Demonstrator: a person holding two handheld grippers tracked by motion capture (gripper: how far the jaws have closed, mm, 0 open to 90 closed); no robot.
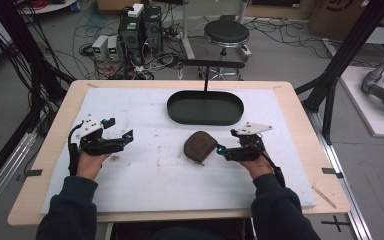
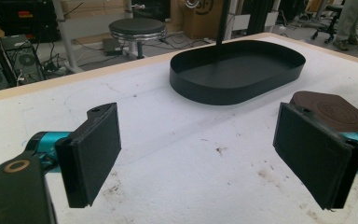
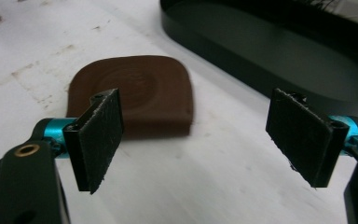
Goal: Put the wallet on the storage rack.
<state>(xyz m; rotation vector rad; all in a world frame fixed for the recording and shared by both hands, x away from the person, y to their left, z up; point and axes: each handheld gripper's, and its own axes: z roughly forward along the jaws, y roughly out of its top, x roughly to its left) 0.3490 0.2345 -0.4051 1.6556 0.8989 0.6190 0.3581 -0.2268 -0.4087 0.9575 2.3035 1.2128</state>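
A brown leather pouch (image 1: 200,145) lies flat on the white mat, just in front of an oval black tray (image 1: 205,108). My right gripper (image 1: 222,149) stands open close to the pouch's right edge, jaws pointing left toward it. In the right gripper view the pouch (image 3: 140,93) sits beyond the left jaw, apart from both pads, with the tray (image 3: 279,60) behind. My left gripper (image 1: 128,136) is open at the mat's left, well away from the pouch. Its view shows the tray (image 2: 237,70) ahead and the pouch (image 2: 335,112) behind the right jaw.
The white mat (image 1: 145,175) covers a wooden table (image 1: 35,200). A thin black post (image 1: 206,80) rises at the tray's far rim. Beyond the table stand a black stool (image 1: 226,34), computer boxes and loose cables on the floor. Black frame posts flank both sides.
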